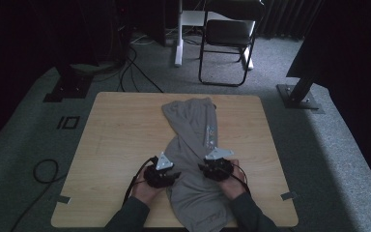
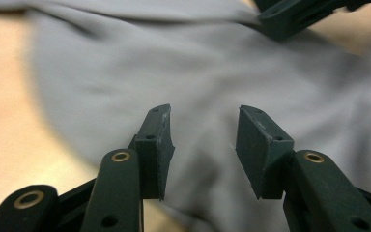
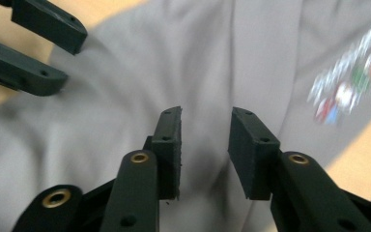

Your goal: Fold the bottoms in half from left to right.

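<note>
Grey cotton sweatpants [image 1: 193, 145] with a printed leg logo lie lengthwise on the light wooden surface [image 1: 116, 145]. Left gripper [image 2: 203, 140] and right gripper [image 3: 204, 145] both spread over the waist end, pinching nothing. Fabric looks soft, light, floppy; best grabbed at a bunched edge or the waistband.

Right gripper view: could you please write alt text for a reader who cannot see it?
The right gripper hangs over grey trousers on a wooden table, jaws apart with nothing pinched between them. A blurred colourful print marks the cloth at right, and the left gripper reaches in at upper left.
</note>
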### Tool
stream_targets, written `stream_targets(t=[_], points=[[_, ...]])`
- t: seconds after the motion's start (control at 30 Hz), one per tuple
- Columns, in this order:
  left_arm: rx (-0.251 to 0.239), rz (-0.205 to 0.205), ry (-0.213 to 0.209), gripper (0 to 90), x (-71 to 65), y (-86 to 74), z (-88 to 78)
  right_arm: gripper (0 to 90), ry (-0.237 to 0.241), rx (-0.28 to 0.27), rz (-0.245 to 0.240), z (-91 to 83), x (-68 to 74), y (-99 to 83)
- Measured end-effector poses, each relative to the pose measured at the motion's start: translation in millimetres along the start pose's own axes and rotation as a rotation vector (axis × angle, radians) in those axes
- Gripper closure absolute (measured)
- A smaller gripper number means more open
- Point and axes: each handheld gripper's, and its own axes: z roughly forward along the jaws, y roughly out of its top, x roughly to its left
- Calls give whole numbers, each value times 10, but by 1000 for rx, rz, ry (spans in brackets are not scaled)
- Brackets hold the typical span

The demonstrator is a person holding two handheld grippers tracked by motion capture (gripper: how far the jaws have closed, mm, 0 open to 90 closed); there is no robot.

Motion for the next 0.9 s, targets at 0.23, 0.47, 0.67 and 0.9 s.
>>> stream_targets(t=[0.23,0.47,0.67,0.9], points=[[49,-80,156,633,254,36,234,702,-61,13,-30,482,-155,548],[44,-100,127,790,253,8,274,626,-86,76,-20,913,-244,833],[17,-122,117,814,250,-41,263,771,-139,132,-1,1158,-298,891],[13,-126,106,831,249,-66,240,895,-134,42,129,885,-634,919]])
